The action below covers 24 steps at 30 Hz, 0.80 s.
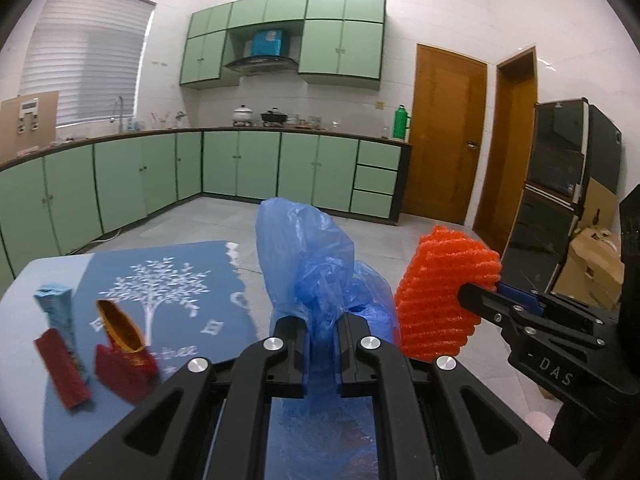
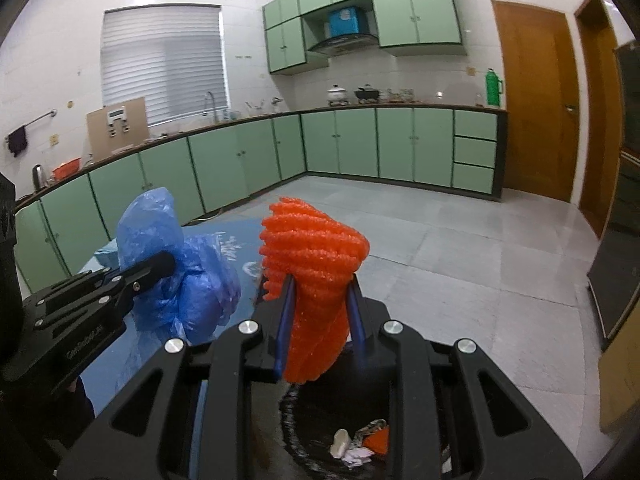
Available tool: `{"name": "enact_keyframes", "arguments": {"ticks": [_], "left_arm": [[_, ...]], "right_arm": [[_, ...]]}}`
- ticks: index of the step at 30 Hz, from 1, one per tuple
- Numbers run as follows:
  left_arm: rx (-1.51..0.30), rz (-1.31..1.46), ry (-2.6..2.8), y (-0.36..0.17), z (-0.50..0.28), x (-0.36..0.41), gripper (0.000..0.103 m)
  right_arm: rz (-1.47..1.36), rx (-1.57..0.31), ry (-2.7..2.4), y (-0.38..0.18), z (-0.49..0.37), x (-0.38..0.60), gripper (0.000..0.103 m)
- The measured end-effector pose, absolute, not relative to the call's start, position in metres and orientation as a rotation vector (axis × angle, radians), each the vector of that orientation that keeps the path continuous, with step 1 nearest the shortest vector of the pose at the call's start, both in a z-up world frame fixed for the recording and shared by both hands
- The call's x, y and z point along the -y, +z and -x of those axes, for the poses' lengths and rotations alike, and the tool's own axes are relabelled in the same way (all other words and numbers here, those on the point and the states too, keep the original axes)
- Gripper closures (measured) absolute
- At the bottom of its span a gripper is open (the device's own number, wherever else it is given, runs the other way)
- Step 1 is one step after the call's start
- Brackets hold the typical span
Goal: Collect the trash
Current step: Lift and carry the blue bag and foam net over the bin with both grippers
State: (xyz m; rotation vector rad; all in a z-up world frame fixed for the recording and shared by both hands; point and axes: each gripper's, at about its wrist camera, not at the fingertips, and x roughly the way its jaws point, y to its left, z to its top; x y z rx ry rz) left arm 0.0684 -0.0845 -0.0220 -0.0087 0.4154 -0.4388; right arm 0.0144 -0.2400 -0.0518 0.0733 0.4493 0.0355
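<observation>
Left gripper [image 1: 322, 344]: clenched on a crumpled blue thin-plastic bag [image 1: 316, 264]; the film is bunched between the pads and billows up and forward of the fingertips.

Right gripper [image 2: 320, 312]: clamped on an orange foam fruit-net sleeve [image 2: 314, 252]; the blue pads squeeze its lower part and the rest fans out above the fingertips. The left wrist view shows the same net pinched at its edge, off to that gripper's right.

Blue bag, handling: judged very light, limp and slippery; a pinch on a gathered wad holds better than one on a single layer, and loose folds could slide out.

Orange net, handling: judged light, springy and soft; it compresses under the pads and its ribbed mesh gives grip, so a hold across the middle seems safe. Not fragile.

Bin: a dark round trash container [image 2: 304, 412] lies directly below the right gripper, with scraps already on its bottom; the net hangs above its mouth.

Remaining trash: a red ribbed wrapper [image 1: 62, 372], a pale blue carton strip [image 1: 60, 312] and a red box with gold lining [image 1: 124, 344] lie on the blue table mat with a white tree print [image 1: 168, 280], well to the left of the left gripper.
</observation>
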Motion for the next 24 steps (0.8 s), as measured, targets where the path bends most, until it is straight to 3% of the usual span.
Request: {"name": "enact_keyframes", "arguments": {"ticks": [24], "left_arm": [[-0.530, -0.057, -0.530, -0.071, -0.117, 0.176, 0.095]], "right_arm": [[-0.108, -0.559, -0.136, -0.112, -0.037, 0.317, 0.079]]}}
